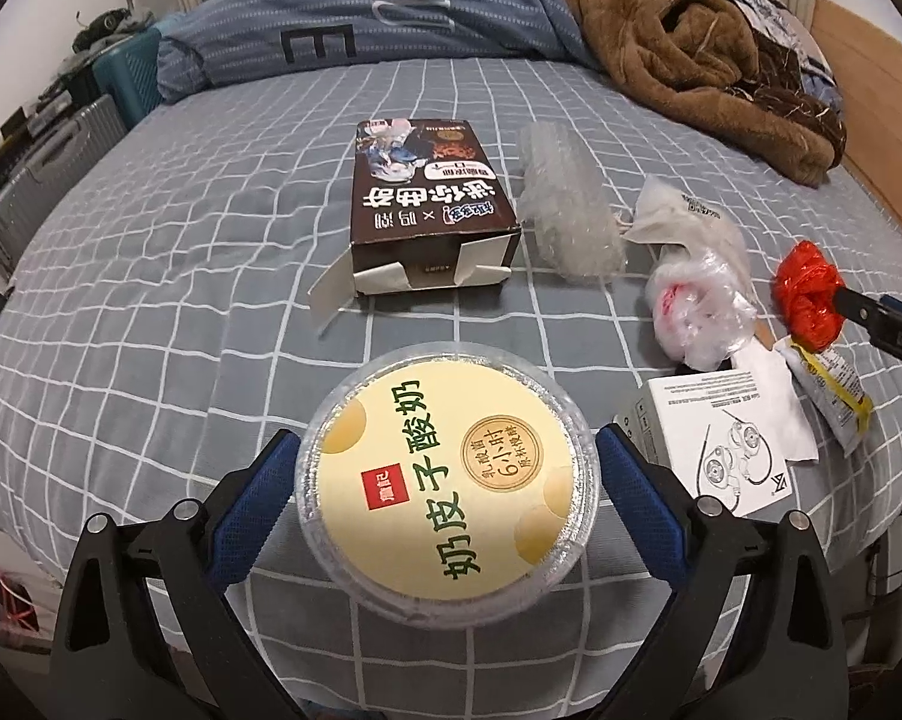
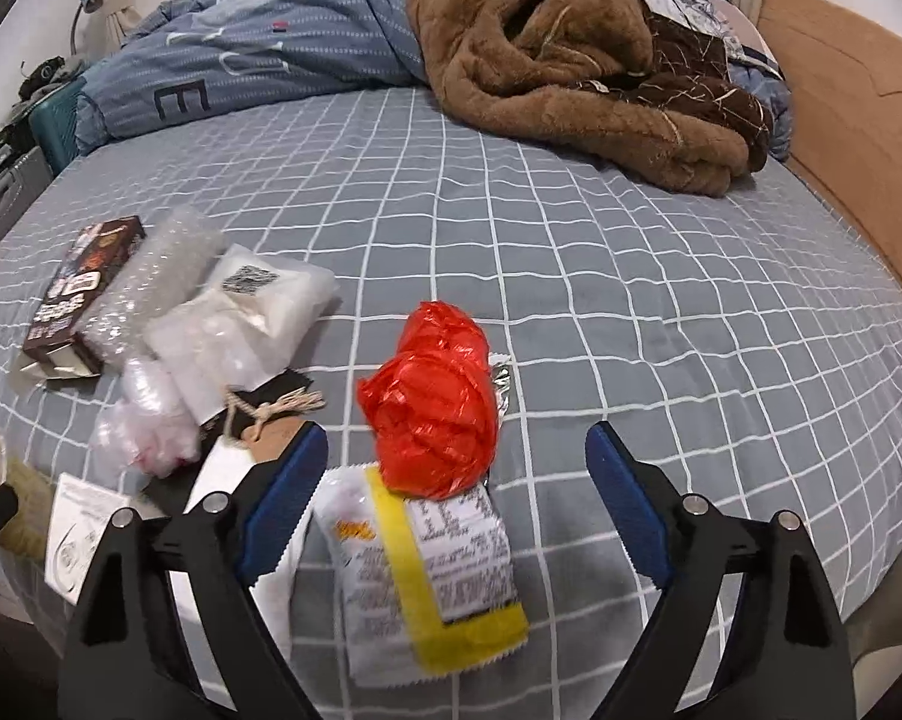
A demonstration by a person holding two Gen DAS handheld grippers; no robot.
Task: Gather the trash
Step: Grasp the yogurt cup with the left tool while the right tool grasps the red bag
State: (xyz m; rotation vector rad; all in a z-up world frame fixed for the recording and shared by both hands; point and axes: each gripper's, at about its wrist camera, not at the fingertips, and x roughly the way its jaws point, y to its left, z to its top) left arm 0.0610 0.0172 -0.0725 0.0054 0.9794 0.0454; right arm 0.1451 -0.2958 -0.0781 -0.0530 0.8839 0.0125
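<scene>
On bed (image 1: 150, 300), left gripper (image 1: 447, 468) was spread round yogurt cup (image 1: 444, 474), pads not touching. Right gripper (image 2: 457, 480) was spread over red bag (image 2: 432, 408) & snack wrapper (image 2: 426, 570); dark box (image 1: 432, 204), bubble wrap (image 1: 565, 210) lay nearby.

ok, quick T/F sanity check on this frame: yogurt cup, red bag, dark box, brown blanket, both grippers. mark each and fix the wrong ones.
1. The yogurt cup sits between the left gripper's open fingers. True.
2. The red plastic bag lies inside the dark carton. False: it lies on the bed sheet, partly over a white and yellow sachet.
3. The carton's near end flap is open. True.
4. The right gripper is clamped on the brown blanket. False: it is open over the sachet and bag; the blanket is far back.
5. The yogurt cup's lid is off. False: the printed lid is on.
</scene>
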